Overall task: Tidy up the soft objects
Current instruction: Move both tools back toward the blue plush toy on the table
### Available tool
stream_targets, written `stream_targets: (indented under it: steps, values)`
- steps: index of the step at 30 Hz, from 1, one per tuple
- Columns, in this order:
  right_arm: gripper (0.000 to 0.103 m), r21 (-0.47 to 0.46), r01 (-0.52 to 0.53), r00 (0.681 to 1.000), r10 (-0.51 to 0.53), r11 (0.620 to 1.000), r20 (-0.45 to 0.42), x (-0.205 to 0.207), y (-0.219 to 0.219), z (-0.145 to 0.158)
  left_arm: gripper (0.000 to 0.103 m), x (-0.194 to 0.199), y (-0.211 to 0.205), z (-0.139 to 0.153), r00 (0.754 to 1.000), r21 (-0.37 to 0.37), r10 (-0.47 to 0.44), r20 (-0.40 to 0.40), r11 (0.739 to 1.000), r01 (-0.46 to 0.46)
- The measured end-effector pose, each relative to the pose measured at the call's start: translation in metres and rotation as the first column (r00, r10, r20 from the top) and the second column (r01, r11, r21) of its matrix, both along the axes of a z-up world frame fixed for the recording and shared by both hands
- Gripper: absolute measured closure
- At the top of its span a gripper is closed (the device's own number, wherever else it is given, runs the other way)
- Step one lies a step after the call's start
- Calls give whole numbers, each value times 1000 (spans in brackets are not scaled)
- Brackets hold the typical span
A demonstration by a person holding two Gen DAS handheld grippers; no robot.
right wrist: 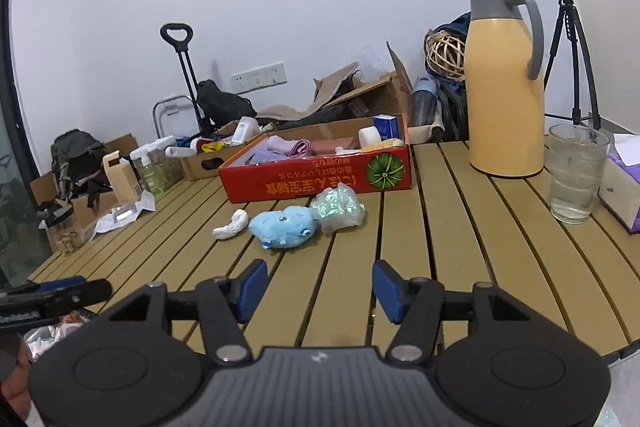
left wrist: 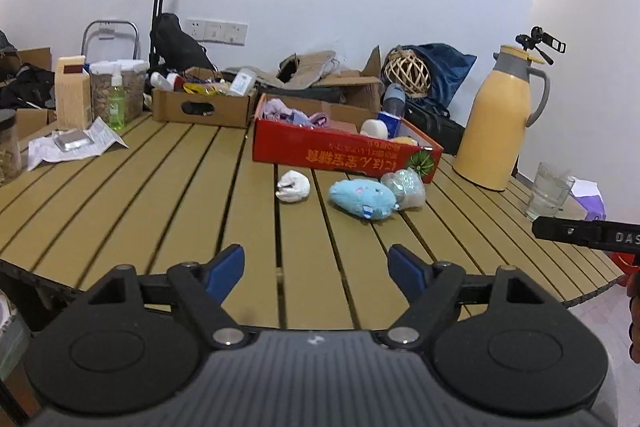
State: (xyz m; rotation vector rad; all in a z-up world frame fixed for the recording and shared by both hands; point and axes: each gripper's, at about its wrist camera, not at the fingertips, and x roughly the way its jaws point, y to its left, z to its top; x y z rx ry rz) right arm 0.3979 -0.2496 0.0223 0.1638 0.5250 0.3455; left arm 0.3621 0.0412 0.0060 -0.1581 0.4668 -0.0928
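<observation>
Three soft things lie on the slatted table in front of a red cardboard box (left wrist: 344, 155) (right wrist: 316, 183): a white rolled sock (left wrist: 294, 186) (right wrist: 231, 225), a light blue plush toy (left wrist: 363, 198) (right wrist: 282, 225) and a shiny crumpled bag (left wrist: 405, 187) (right wrist: 339, 207). The box holds pink and purple cloths (left wrist: 294, 117) (right wrist: 280, 149) and small packages. My left gripper (left wrist: 316, 269) stands open over the near table edge, nothing between its blue pads. My right gripper (right wrist: 320, 287) is open too, short of the plush toy, and empty.
A yellow thermos jug (left wrist: 502, 123) (right wrist: 506, 83) and a glass of water (left wrist: 550, 191) (right wrist: 576, 173) stand at the right, beside a tissue box (right wrist: 622, 187). A brown box (left wrist: 200, 105), bottles and papers (left wrist: 72, 143) crowd the far left. A tripod (right wrist: 572, 47) stands behind.
</observation>
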Motion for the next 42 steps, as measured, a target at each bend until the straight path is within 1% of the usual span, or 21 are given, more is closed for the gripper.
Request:
stream_targets:
  steps: [4,12,21,25,31,35,38,40,42]
  values:
    - [43,7,7,999,-6,1000,-32,14,1,-10,22,7,-5,-8,1000,16,11,-22,1000,-10]
    - [43,-4,-42,999,42,999,-36,40,25,-15,22,19,17,-23,996,-10,59,-64,998,-60]
    - [43,-27,-36,997,34,999,-76,57,35,-28,22,31,29,-37,993,-40,67,-101,997,-72]
    - [43,-25,-38,997,37,999,-73,61,38,-27,22,35,32,-39,993,-49,69,-99,996,-74]
    - [43,-26,-42,997,41,999,-66,74,45,-26,22,45,39,-35,995,-73,71,-63,994,-76]
    - [43,-11,-64,996,63,998,-62,87,57,-23,22,65,42,-27,997,-71,59,-39,996,-62]
    - [43,-22,-96,994,95,995,-55,100,70,-22,22,89,39,-22,999,-67,44,-18,997,-46]
    - [43,-23,-112,993,111,993,-40,111,78,-22,23,109,38,-22,999,-82,33,-21,996,-35]
    - [44,-27,-113,993,112,993,-47,128,85,-24,24,132,37,-25,999,-97,23,-41,995,-27]
